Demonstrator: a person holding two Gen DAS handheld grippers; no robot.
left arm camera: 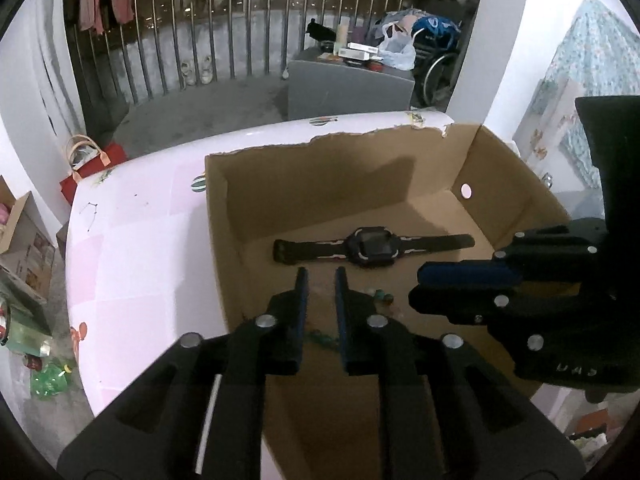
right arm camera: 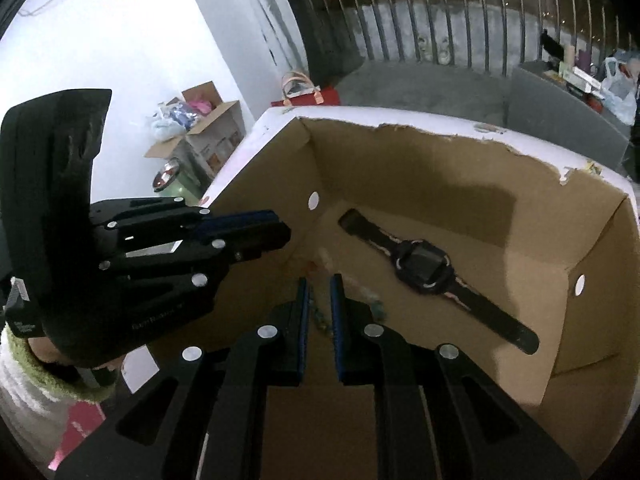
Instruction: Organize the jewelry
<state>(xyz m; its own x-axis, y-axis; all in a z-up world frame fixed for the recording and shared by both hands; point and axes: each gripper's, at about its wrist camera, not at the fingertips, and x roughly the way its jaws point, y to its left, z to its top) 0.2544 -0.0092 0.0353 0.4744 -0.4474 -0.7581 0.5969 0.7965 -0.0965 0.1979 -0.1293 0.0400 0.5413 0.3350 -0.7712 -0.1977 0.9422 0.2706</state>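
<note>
An open brown cardboard box (left arm camera: 256,184) with a torn upper rim and small round holes in its walls stands on a pale pink table top (left arm camera: 144,248) printed with small motifs. On the box floor lies a black wristwatch with a squarish dark face and a strap marked in white and pink (left arm camera: 372,250), stretched out flat with both strap ends extended; in the right wrist view it (right arm camera: 424,270) runs diagonally across the floor towards the right wall. The left gripper (left arm camera: 320,276), black with blue-lined fingers, points down into the box on the near side of the watch; its fingers stand a narrow gap apart with nothing clamped between them. A thin greenish beaded strand (left arm camera: 320,338) lies on the cardboard below that gap, and a few small beads (left arm camera: 382,295) rest just to the right of it. The right gripper (right arm camera: 318,284), of the same build, also reaches into the box, fingers slightly apart and empty, with blurred pale and greenish beads (right arm camera: 372,304) on the floor near its tips. Each gripper appears from the side in the other's view. A fuzzy white and green sleeve (right arm camera: 28,380) shows behind the left tool. Beyond the table runs a metal railing (left arm camera: 224,24).
</note>
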